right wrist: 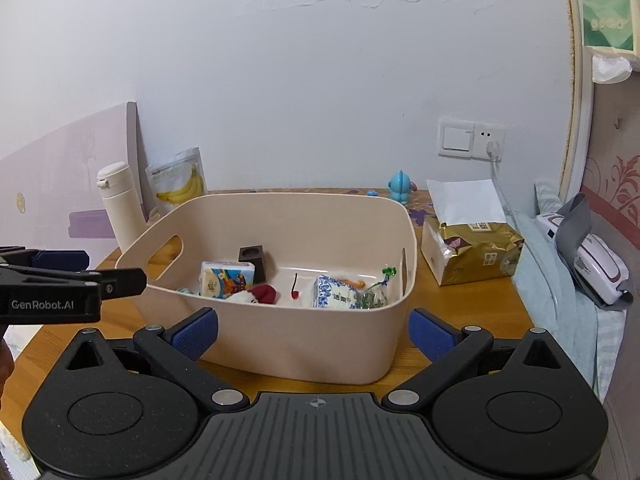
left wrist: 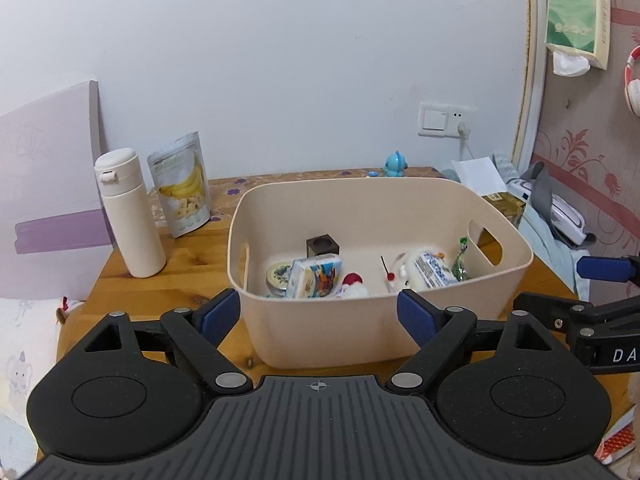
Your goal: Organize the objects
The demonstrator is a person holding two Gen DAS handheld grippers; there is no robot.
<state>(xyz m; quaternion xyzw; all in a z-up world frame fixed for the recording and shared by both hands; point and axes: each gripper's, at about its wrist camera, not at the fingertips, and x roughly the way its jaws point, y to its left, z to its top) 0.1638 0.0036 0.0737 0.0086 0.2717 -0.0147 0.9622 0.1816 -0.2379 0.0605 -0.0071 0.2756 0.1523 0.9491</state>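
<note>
Bin [left wrist: 320, 332] sits mid-bench [left wrist: 188, 256], holding a tissue pack [left wrist: 316, 276], block [left wrist: 322, 245] and wrapped snacks. My left tool [left wrist: 319, 314] and right tool [right wrist: 314, 330] hover before it, both spread apart and gripping nothing.

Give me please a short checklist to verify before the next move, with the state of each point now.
1. Left gripper open and holding nothing: ok.
2. Right gripper open and holding nothing: ok.
3. Beige storage bin upright on the wooden table: ok.
4. Free space on the bin floor for more items: ok, bare area near the back wall.
5. Things left outside the bin: not ok; white bottle, banana chips pouch, blue figurine and gold packet stand on the table.
6. Which item is meant next: cannot tell.
</note>
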